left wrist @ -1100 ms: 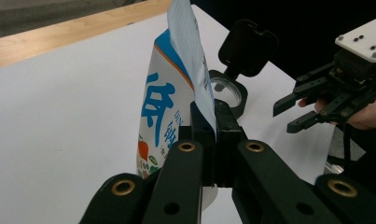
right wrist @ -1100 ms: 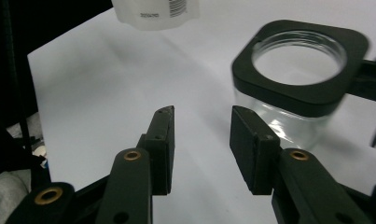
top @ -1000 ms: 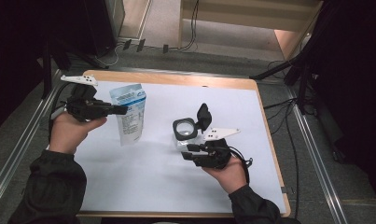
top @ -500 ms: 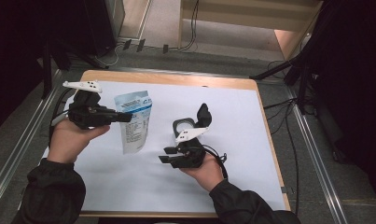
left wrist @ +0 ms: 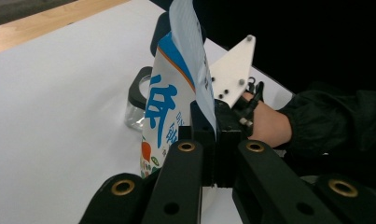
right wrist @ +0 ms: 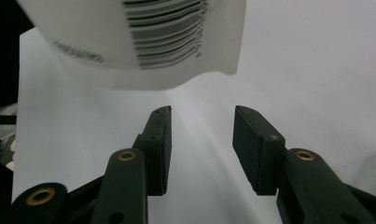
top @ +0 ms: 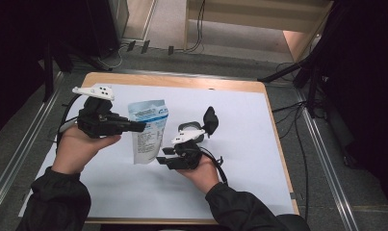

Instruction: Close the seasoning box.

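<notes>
Pouch (top: 148, 132): printed stand-up refill bag, white and blue, held off the table's white sheet near its middle, somewhat toward the left edge; long axis roughly upright, leaning a little, bottom hem toward the near edge.
Table (top: 259, 91): wooden top under a white sheet; largest thing here, carries everything else.
Left gripper (top: 136, 126): jaws pressed together on the pouch's upper side seam, pinching the film flat; in the left gripper view the pads (left wrist: 204, 128) meet on the seam.
Right gripper (right wrist: 202, 142): jaws partly spread with nothing between the pads; they have just been opening a little more. It lies just right of the pouch's lower end in the high view (top: 163, 158).
Key relation: the pouch's bottom corner hangs just ahead of and above the right gripper's open jaws, barcode face toward them; the right hand is the nearer free hand, so I judge the next move is a pinch on that lower edge.
Glass jar (top: 187, 131): small clear jar with black flip lid standing open, behind the right hand, near the table's middle.
Hard to make out: the jar's contents; whether the pouch's top is torn open; the pouch's upper part is cut off in the right gripper view.
</notes>
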Tool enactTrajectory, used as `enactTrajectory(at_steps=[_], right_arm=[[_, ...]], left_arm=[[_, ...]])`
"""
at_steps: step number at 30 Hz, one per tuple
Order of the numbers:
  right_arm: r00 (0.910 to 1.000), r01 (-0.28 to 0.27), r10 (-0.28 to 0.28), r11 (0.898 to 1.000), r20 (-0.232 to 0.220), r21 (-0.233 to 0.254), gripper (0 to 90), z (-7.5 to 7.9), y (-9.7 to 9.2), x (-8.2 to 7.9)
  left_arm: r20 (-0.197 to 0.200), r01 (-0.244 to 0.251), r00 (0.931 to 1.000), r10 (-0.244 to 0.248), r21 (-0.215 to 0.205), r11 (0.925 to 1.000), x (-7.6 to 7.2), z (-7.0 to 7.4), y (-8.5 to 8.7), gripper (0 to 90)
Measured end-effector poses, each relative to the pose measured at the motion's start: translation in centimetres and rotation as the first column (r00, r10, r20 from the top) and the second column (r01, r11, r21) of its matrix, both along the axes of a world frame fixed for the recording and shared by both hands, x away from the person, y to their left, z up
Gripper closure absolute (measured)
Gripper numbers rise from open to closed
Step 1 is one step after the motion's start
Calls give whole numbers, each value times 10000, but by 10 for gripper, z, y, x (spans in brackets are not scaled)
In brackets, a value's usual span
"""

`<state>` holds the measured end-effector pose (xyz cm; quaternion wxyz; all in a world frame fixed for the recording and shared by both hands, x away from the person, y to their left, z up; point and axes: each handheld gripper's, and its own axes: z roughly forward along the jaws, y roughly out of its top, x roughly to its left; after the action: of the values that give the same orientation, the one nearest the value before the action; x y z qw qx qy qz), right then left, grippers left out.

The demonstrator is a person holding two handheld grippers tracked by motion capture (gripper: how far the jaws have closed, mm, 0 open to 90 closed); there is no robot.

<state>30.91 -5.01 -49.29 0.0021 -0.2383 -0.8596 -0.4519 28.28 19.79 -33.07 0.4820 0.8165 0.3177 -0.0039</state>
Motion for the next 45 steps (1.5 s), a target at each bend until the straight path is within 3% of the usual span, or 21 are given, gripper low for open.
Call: enactTrajectory(at_steps=[8, 13, 17, 20, 27, 34, 37, 45], right_arm=[[9999, 100, -100, 9999, 135, -20, 588, -6, 4, 1], [9997, 57, -61, 9998, 228, 167, 588, -8, 5, 1], [9997, -88, 80, 9995, 237, 304, 587, -7, 4, -3], [9974, -280, 267, 9994, 676, 196, 597, -5, 5, -9], [9946, -271, 252, 9995, 1011, 182, 601, -6, 4, -14], [9946, -192, 180, 9998, 1022, 104, 593, -10, 2, -19], [9942, -216, 207, 9997, 1057, 78, 592, -10, 2, -20], [9943, -263, 246, 9995, 1037, 145, 556, -12, 4, -26]], left_arm=[[-18, 554, 9985, -555, -365, 9978, -3, 7, -11, 900], [-209, 679, 9974, -686, -303, 9972, 2, 2, -17, 900], [-283, 384, 9989, -382, 44, 9993, 7, -3, -20, 900], [-411, 442, 9981, -449, -184, 9989, 12, -6, -22, 900], [-370, 322, 9988, -329, -195, 9993, 17, -9, -28, 900], [-523, 377, 9979, -377, -14, 9993, 24, -18, -38, 857], [-524, 191, 9985, -173, 338, 9992, 27, -21, -42, 857], [-459, 26, 9989, -2, 529, 9986, 34, -29, -51, 891]])
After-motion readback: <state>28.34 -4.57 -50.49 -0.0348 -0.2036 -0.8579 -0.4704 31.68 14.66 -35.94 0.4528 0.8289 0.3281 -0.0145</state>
